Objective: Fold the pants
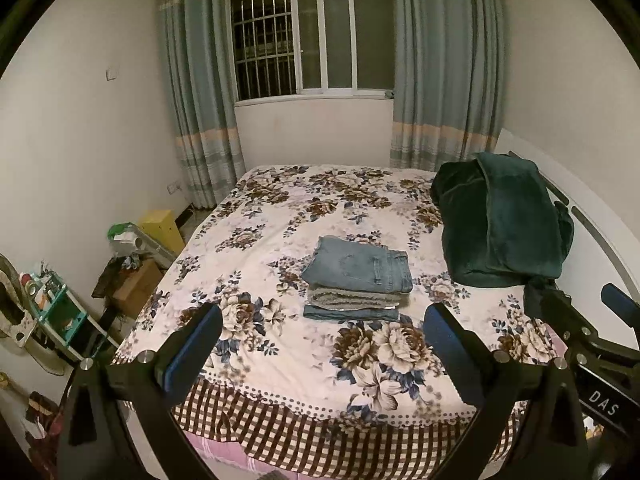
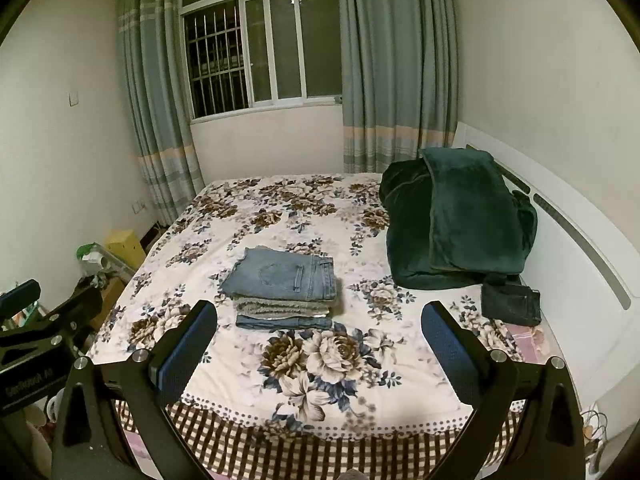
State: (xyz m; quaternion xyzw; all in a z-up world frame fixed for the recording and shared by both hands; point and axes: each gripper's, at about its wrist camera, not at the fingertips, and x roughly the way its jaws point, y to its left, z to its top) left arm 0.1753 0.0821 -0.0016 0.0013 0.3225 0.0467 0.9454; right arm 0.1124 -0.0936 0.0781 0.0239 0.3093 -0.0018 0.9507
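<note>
Here, a stack of folded pants (image 1: 357,280) is seen lying near the middle of a bed (image 1: 280,364) covered by a flowered sheet. The topmost pair, light blue jeans (image 2: 283,276), is laid flat with a back pocket facing up; a grey folded pair (image 2: 280,307) is found below it, and a darker blue pair (image 2: 284,323) is at the bottom, its near edge sticking out towards the camera. A heap of dark green blanket (image 1: 504,220) is piled at the far right of the bed, against the white headboard (image 2: 576,240). A small dark folded garment (image 2: 512,304) is seen just near of that heap, touching its lower edge, well apart from the stack.

The left tongs (image 1: 320,340) are held wide, above the near part of the bed, with nothing between the blue pads (image 1: 188,356); the stack is framed in the gap but is not touched. The right tongs (image 2: 318,340) are likewise spread wide and hold nothing, the stack lying beyond the left pad. Each tool is caught at the edge of the other's view.

A barred window (image 1: 304,36) with blue-grey curtains (image 2: 160,112) is set in the far wall. Boxes and clutter (image 1: 136,256) are stacked on the floor to the left of the bed
</note>
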